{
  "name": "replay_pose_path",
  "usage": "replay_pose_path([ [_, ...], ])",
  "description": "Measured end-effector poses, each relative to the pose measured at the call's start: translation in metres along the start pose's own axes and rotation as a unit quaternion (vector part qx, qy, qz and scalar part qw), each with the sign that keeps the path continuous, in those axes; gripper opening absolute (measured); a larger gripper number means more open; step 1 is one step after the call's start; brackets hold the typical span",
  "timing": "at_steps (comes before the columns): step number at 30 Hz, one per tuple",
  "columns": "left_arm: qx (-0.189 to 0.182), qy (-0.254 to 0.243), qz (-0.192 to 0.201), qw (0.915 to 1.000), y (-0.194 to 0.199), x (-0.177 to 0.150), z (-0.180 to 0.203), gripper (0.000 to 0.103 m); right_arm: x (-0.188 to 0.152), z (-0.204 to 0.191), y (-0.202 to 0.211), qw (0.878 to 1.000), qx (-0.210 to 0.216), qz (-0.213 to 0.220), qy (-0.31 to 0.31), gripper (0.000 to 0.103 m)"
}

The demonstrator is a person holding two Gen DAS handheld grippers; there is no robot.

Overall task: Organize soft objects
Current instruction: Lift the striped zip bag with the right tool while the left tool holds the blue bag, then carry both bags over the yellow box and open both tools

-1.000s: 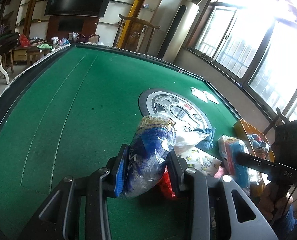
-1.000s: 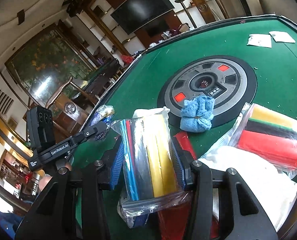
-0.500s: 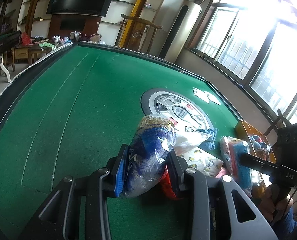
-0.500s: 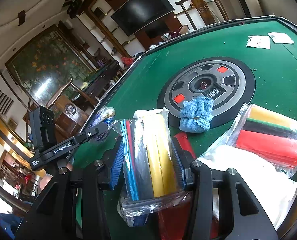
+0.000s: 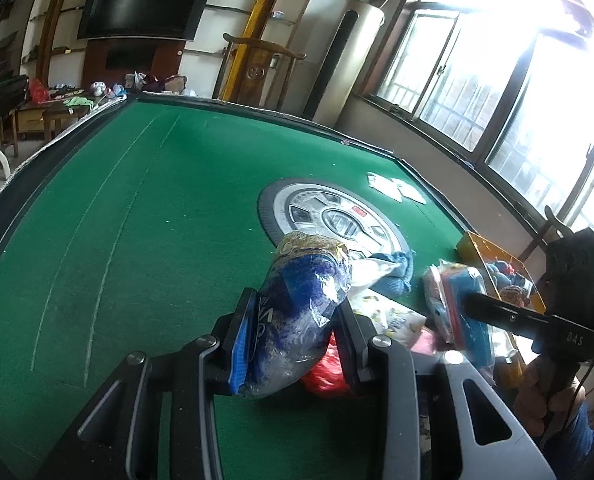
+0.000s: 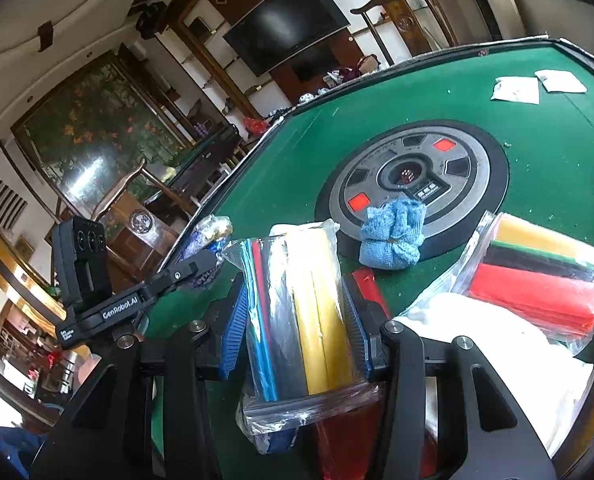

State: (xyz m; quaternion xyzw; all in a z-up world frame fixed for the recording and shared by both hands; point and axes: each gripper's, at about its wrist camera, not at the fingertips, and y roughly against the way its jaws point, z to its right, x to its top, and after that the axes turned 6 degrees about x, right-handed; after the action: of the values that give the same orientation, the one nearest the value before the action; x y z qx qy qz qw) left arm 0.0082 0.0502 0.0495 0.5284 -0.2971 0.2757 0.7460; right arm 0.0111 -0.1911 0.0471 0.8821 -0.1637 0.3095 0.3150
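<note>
My left gripper [image 5: 293, 340] is shut on a clear bag of blue fluffy material [image 5: 301, 304], held above the green table [image 5: 157, 220]. My right gripper [image 6: 297, 332] is shut on a clear zip bag of rolled coloured cloths [image 6: 301, 320], yellow, grey and blue. The left gripper with its blue bag [image 6: 209, 240] shows at the left of the right wrist view. The right gripper's body [image 5: 537, 316] shows at the right of the left wrist view, holding its bag [image 5: 461, 312].
On the table lie a blue towel bundle [image 6: 393, 236], a bag of red, black and yellow cloths [image 6: 537, 276], a white cloth [image 6: 497, 344], a red item [image 5: 325, 372] and a patterned packet [image 5: 389, 316]. An orange box [image 5: 497, 272] stands at the right. A round centre panel [image 6: 417, 176] and two white papers [image 6: 517, 90] lie farther off.
Both grippers keep their hold. The views shift only slightly; the left camera has tilted a little so the table sits a bit lower in frame.
</note>
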Motion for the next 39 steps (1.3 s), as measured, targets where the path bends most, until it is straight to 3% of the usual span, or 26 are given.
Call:
replay_pose_path([
  [9,0.0,-0.007,0.011,0.9999,0.009,-0.006,0.028,0.037,0.004,0.001,0.006,1.0,-0.016,0.019,0.008,0.045],
  [17,-0.047,-0.012,0.006,0.9988,0.013,-0.004,0.062,0.037,0.004,0.008,0.022,0.998,-0.03,0.049,-0.002,0.045],
  [24,-0.1,-0.056,-0.012,0.9934,0.012,-0.002,0.127,0.037,-0.006,0.024,0.073,0.993,-0.035,0.102,-0.049,0.045],
  [30,-0.154,-0.092,-0.045,0.9827,-0.003,-0.009,0.192,0.037,-0.024,0.043,0.135,0.984,-0.058,0.145,-0.089,0.045],
  [35,-0.185,-0.112,-0.088,0.9723,-0.027,-0.026,0.245,0.037,-0.039,0.061,0.196,0.969,-0.109,0.188,-0.119,0.045],
  [39,-0.193,-0.13,-0.119,0.9652,-0.044,-0.044,0.277,0.037,-0.051,0.075,0.229,0.957,-0.17,0.188,-0.139,0.045],
])
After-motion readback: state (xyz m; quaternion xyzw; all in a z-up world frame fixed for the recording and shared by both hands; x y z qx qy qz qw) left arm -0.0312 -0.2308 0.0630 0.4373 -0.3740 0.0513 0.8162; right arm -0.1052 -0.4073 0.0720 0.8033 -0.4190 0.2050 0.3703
